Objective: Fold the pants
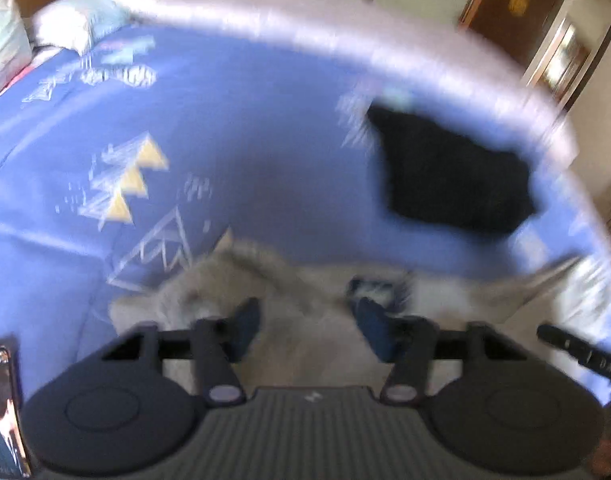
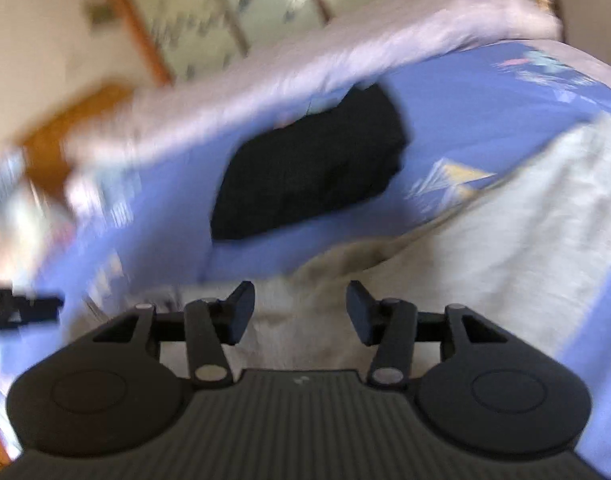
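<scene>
Beige pants under both grippers

Beige pants (image 1: 305,320) lie rumpled on the blue bedspread (image 1: 245,140). Left gripper (image 1: 307,320) and right gripper (image 2: 299,308) both stand wide open over them, gripping nothing. Folded black garment (image 2: 313,164) sits at twelve o'clock.

Bed (image 1: 265,152): covered by a blue sheet printed with white sketch lines and yellow triangles; pale lilac border along the far edge. Lying on it: light beige pants (image 1: 305,320), spread and rumpled at the near side; a dark folded garment (image 1: 453,176) near the far edge, apart from the pants; a pillow (image 1: 77,20) at the far corner.
</scene>
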Demonstrator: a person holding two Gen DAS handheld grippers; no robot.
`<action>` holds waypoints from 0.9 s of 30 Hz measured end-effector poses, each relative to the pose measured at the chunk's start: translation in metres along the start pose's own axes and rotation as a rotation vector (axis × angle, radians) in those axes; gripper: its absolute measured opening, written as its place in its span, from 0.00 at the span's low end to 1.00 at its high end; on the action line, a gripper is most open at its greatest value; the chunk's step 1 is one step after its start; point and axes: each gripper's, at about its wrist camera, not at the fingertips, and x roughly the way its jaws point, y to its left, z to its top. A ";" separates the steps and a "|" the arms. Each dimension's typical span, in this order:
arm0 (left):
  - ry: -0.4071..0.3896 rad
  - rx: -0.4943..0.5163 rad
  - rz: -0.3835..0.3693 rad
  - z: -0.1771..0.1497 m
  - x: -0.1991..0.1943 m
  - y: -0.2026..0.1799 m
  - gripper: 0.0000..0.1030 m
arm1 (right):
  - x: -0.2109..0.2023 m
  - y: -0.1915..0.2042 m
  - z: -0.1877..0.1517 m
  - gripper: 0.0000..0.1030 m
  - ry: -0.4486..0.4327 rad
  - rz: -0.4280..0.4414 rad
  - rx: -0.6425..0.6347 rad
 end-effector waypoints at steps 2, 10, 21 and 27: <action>0.069 -0.029 0.030 -0.008 0.023 0.005 0.05 | 0.035 0.003 -0.011 0.23 0.086 -0.065 -0.074; -0.150 -0.218 -0.097 -0.013 -0.052 0.053 0.04 | -0.021 -0.013 -0.003 0.04 -0.212 0.009 0.016; -0.088 -0.140 0.222 0.005 0.051 0.046 0.05 | 0.059 -0.029 0.012 0.12 -0.070 -0.013 0.214; -0.179 -0.088 0.245 -0.012 0.049 0.042 0.05 | 0.019 -0.015 0.011 0.57 -0.121 0.013 0.058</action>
